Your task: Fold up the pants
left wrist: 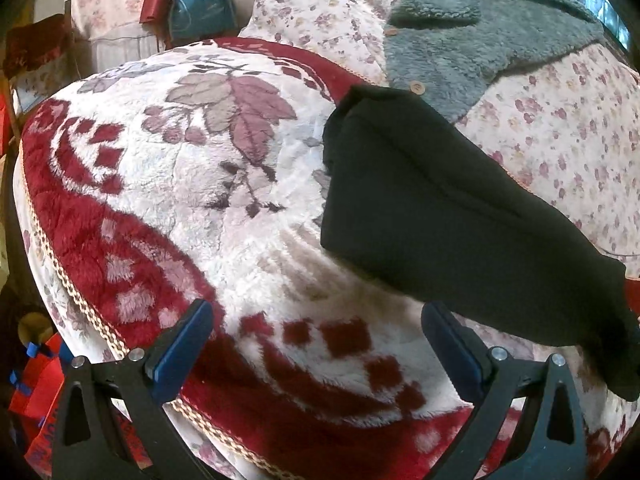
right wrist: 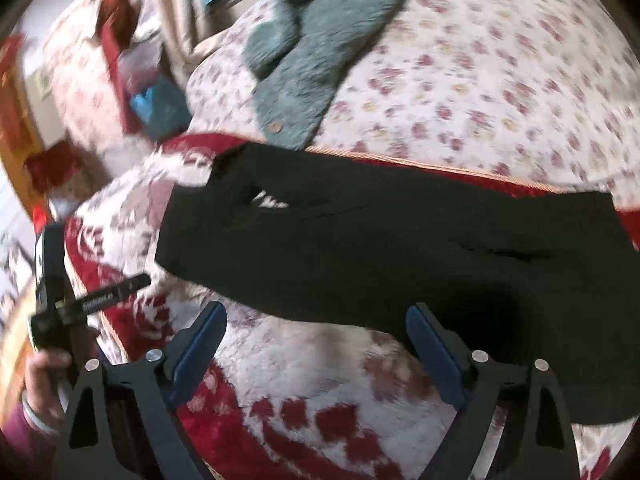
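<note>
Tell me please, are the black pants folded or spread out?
Folded: the black pants lie as one narrow doubled strip on the blanket.

Pants (left wrist: 460,216) possibly cut off rightward

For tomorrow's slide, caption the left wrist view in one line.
Open left gripper hovers over a red-and-white plush blanket, black pants lying folded to its right.

No legible text anywhere.
</note>
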Demonstrator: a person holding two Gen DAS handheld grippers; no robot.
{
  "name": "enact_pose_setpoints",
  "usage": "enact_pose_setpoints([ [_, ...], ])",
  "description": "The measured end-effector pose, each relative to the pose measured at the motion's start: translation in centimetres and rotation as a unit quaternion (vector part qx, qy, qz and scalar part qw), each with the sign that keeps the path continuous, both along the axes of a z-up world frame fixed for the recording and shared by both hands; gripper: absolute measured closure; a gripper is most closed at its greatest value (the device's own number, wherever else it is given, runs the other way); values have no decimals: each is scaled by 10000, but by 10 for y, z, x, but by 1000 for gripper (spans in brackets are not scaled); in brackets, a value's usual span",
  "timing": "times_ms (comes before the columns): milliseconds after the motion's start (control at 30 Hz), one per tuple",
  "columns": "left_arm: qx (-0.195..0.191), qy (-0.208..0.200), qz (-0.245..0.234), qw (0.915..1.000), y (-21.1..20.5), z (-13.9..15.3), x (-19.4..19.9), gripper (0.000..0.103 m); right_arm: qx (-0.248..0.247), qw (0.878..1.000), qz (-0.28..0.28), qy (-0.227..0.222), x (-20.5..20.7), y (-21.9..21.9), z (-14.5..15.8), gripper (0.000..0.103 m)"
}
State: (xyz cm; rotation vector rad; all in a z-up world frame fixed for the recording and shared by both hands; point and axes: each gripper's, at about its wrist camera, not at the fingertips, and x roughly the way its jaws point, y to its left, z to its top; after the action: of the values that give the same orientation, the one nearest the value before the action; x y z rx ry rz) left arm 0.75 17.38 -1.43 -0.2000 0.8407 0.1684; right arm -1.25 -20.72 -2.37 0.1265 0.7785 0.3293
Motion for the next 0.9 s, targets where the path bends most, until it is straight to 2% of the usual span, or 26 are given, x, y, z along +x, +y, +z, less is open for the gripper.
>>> enact_pose_setpoints([
  [100, -102, 52, 80, 9999, 7, -4, 7, 0, 10, 9999, 146, 61, 4, 13, -3, 9],
  [267, -598, 206, 7, 9980, 16, -16, 23, 0, 95, 9993, 254, 272, 13, 23, -12, 9],
  [433, -652, 275, -74, 9975, 10, -23, 40, 0, 16, 9990, 311, 327, 18, 29, -17, 9],
  [633, -910, 286, -233, 9952, 0, -30, 62, 2, 83, 9988, 271, 402, 27, 25, -18, 9],
  [700, -1005, 237, -311, 9942, -2, -29, 69, 20, 107, 9987, 273, 427, 30, 23, -19, 9],
  [733, -1051, 205, -390, 9935, -4, -28, 73, 39, 103, 9986, 273, 434, 30, 23, -19, 9],
  [767, -1062, 204, -425, 9932, -6, -28, 76, 48, 106, 9986, 279, 441, 31, 23, -19, 9],
  [800, -1055, 168, -441, 9933, -7, -27, 78, 52, 115, 9985, 286, 448, 31, 23, -20, 9],
  [867, -1027, -84, -598, 9929, -14, -20, 78, 77, 123, 9984, 301, 467, 33, 24, -20, 9],
  [900, -978, -240, -754, 9921, -22, -15, 76, 80, 117, 9984, 303, 470, 33, 25, -21, 9],
])
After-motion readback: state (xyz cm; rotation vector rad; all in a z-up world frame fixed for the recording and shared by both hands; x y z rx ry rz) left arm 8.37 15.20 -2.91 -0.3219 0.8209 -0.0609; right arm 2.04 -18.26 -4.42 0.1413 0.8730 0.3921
